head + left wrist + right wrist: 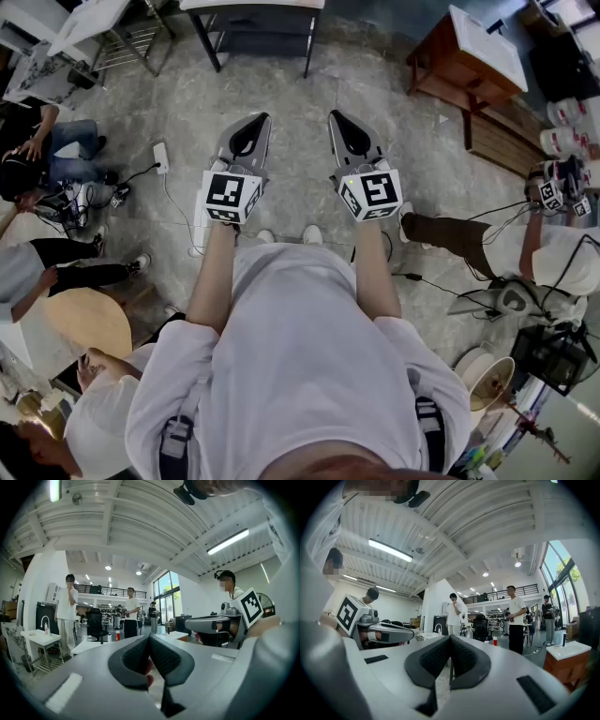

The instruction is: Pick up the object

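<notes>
Jaws closed on nothing, your left gripper (259,119) and right gripper (336,116) point forward side by side above the floor (300,80), seemingly a ready pose, since the object to pick up shows in no view.

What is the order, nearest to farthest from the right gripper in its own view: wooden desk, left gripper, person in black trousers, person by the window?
1. Left gripper, close on the left.
2. Wooden desk, low right.
3. Person in black trousers, right of centre.
4. Person by the window, far back right.
</notes>
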Tool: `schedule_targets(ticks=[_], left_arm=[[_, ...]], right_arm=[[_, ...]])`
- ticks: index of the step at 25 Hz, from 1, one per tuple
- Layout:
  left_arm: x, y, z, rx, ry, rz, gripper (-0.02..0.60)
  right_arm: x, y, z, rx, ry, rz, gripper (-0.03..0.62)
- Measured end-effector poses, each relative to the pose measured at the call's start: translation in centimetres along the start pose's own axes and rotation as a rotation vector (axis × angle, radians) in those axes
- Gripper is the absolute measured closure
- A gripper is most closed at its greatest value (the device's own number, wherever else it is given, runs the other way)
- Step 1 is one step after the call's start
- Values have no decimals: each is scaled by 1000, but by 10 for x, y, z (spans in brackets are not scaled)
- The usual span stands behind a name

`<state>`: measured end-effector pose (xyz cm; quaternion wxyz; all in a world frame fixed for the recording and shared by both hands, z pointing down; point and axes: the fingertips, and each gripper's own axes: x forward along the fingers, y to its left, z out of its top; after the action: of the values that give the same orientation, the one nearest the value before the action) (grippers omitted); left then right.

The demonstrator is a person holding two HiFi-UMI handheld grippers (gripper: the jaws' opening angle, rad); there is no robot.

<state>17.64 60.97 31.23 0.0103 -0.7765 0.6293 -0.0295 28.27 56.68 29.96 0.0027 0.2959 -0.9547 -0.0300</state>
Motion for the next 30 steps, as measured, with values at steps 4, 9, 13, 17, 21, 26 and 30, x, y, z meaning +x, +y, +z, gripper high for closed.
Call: schedule_targets(ticks=[4, 9, 13, 17, 21, 26, 30], left_arm=[[4, 1, 0, -3, 1, -3, 583], [7, 0, -2, -5, 2, -2, 582], [11, -5, -6, -10, 6, 5, 582], [20, -7, -5, -16, 11, 22, 582], [32, -6, -10, -18, 12, 61, 581], [53, -7, -19, -6, 25, 115, 583], [75, 10, -23, -21, 32, 132, 583]], right_arm=[[4, -3, 0, 0, -1, -3, 597], [4, -4, -3, -9, 2, 0, 597], [-1, -7, -6, -19, -7, 2, 594], [-6, -25, -18, 17, 10, -12, 594], [-9, -52, -36, 48, 40, -18, 594], [1, -87, -51, 56, 55, 13, 594], [31, -104, -50, 60, 50, 15, 594]])
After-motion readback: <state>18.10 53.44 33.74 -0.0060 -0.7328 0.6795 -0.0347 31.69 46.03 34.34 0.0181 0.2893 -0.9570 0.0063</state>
